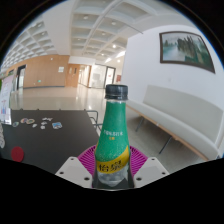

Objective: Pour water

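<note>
- Green plastic is what we hold: a bottle with a dark cap stands upright between the two fingers of the tool, its long axis running straight up, away from the fingers.
- Our tool is pinching the bottle low on its body; the pink pads show at either side of the yellow-labelled lower part and seem pressed against it, with no gap that we can make out.
- The bottle appears lifted, since its base sits level with our fingers and above the dark table beyond.
- On that table, off to the left and well apart from the bottle, lie a few small pale items; we cannot tell whether any of them is a cup to pour into.
- Behind, a white bench runs along the wall under a framed picture.
- We judge the pour turns on tipping that upright axis towards a vessel; the cap looks on, so opening may come first.
</note>
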Motion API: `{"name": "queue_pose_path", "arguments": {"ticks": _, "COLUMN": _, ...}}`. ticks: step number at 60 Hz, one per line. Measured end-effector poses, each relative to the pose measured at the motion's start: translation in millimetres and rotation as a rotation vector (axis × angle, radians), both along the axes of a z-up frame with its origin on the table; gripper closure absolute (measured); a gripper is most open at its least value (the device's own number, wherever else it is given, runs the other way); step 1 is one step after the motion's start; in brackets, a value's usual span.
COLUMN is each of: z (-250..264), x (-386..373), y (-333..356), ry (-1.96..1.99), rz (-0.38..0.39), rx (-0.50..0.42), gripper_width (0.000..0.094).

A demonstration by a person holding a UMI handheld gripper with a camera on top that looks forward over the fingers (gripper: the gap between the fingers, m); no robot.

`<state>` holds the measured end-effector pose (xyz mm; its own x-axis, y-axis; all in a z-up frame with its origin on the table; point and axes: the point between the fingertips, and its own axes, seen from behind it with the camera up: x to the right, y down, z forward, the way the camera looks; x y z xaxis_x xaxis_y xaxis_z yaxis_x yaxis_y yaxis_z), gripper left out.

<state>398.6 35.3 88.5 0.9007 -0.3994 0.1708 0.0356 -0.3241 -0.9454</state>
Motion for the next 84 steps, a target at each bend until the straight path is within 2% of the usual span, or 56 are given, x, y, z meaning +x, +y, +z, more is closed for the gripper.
{"name": "queue_pose_path", "arguments": {"ticks": 7, "z": 51.0, "x": -0.9, "y": -5.4, "ry": -0.155, "rz": -0.047, "rx": -0.001, "gripper_width": 0.0524}}
{"name": "queue_pose_path", "arguments": {"ticks": 17, "z": 180.5, "x": -39.2, "y": 6.8, "ry": -0.558, "rz": -0.095, "rx": 0.043, "gripper_width": 0.0525}}
{"name": "queue_pose_path", "arguments": {"ticks": 23, "z": 258.5, "x": -95.7, "y": 22.0, "ry": -0.876, "rz": -0.068, "rx": 0.072, "gripper_width": 0.0524}}
{"name": "queue_pose_path", "arguments": {"ticks": 31, "z": 316.5, "x": -201.6, "y": 48.8, "ry": -1.304, "rz": 0.015, "rx": 0.093, "gripper_width": 0.0525}}
{"name": "queue_pose_path", "arguments": {"ticks": 37, "z": 319.8, "x": -286.9, "y": 66.6, "ry": -1.594, "rz": 0.114, "rx": 0.112, "gripper_width": 0.0525}}
{"name": "queue_pose_path", "arguments": {"ticks": 42, "z": 302.2, "x": -358.8, "y": 75.0, "ry": -1.837, "rz": 0.212, "rx": 0.126, "gripper_width": 0.0524}}
{"name": "queue_pose_path", "arguments": {"ticks": 50, "z": 223.5, "x": -439.0, "y": 96.7, "ry": -2.188, "rz": 0.381, "rx": 0.084, "gripper_width": 0.0524}}
{"name": "queue_pose_path", "arguments": {"ticks": 58, "z": 151.3, "x": -478.2, "y": 105.0, "ry": -2.409, "rz": 0.492, "rx": 0.000, "gripper_width": 0.0526}}
{"name": "queue_pose_path", "arguments": {"ticks": 63, "z": 138.6, "x": -480.1, "y": 109.4, "ry": -2.400, "rz": 0.505, "rx": -0.024, "gripper_width": 0.0525}}
{"name": "queue_pose_path", "arguments": {"ticks": 67, "z": 146.1, "x": -483.0, "y": 108.6, "ry": -2.341, "rz": 0.503, "rx": -0.008, "gripper_width": 0.0525}}
{"name": "queue_pose_path", "arguments": {"ticks": 74, "z": 197.5, "x": -488.5, "y": 98.8, "ry": -2.093, "rz": 0.491, "rx": 0.144, "gripper_width": 0.0524}}
{"name": "queue_pose_path", "arguments": {"ticks": 79, "z": 241.7, "x": -473.8, "y": 90.0, "ry": -1.760, "rz": 0.506, "rx": 0.211, "gripper_width": 0.0526}}
{"name": "queue_pose_path", "arguments": {"ticks": 84, "z": 280.5, "x": -449.1, "y": 77.9, "ry": -1.350, "rz": 0.471, "rx": 0.280, "gripper_width": 0.0524}}
